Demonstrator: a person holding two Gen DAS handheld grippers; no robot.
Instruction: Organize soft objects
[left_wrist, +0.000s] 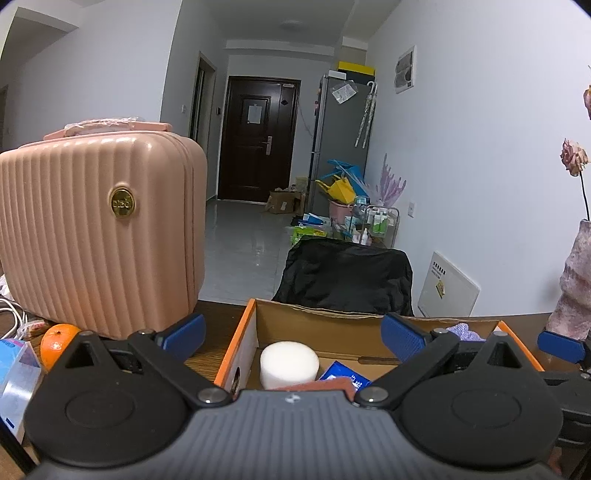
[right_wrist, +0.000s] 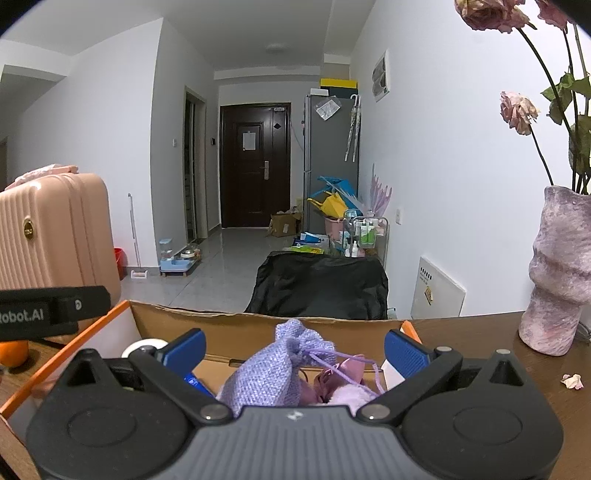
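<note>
An open cardboard box (left_wrist: 314, 321) with an orange rim stands on the dark wooden table. Inside it the left wrist view shows a white foam cylinder (left_wrist: 289, 363), a blue packet (left_wrist: 343, 373) and a reddish-brown soft piece (left_wrist: 321, 384). My left gripper (left_wrist: 293, 334) hangs over the box, open, with nothing between its pads. In the right wrist view a lilac drawstring pouch (right_wrist: 273, 369) and a fluffy pink item (right_wrist: 343, 395) lie in the box (right_wrist: 240, 325). My right gripper (right_wrist: 293, 349) is open around the pouch, its blue pads clear of it.
A pink ribbed suitcase (left_wrist: 99, 236) stands left of the box, with an orange (left_wrist: 55, 345) and small packets beside it. A mottled pink vase (right_wrist: 557, 273) of dried roses stands at the right, a fallen petal (right_wrist: 572, 380) near it. A black-draped chair (left_wrist: 347, 277) is behind the table.
</note>
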